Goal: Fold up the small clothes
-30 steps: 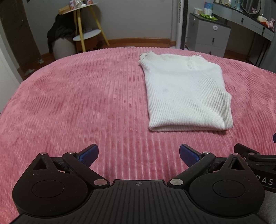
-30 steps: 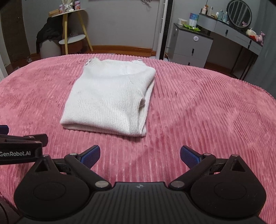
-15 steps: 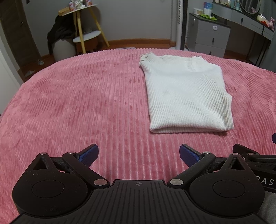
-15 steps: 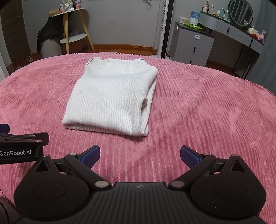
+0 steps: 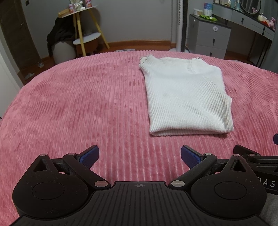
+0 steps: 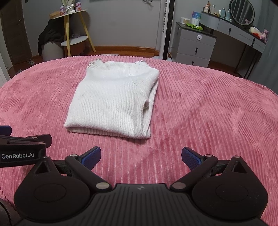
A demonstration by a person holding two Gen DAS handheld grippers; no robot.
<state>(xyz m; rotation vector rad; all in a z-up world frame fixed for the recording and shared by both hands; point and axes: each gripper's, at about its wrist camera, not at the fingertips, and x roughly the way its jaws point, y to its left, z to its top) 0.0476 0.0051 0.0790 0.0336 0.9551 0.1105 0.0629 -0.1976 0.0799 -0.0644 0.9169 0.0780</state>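
Note:
A white ribbed knit sweater (image 5: 187, 97) lies folded into a rectangle on the pink ribbed bedspread (image 5: 78, 107); it also shows in the right wrist view (image 6: 113, 102). My left gripper (image 5: 139, 156) is open and empty, held above the bedspread short of the sweater's near edge and to its left. My right gripper (image 6: 141, 156) is open and empty, short of the sweater's near right corner. Each gripper's body shows at the edge of the other's view.
Past the bed's far edge stand a yellow-legged side table (image 5: 83, 34) with dark clothing draped by it, a grey drawer cabinet (image 5: 208, 36), a white standing fan pole (image 6: 166, 27) and a dressing table with a round mirror (image 6: 241, 12).
Both grippers have drawn back and risen a little, so the sweater sits slightly farther away in both views. The sweater has not moved and both grippers stay open.

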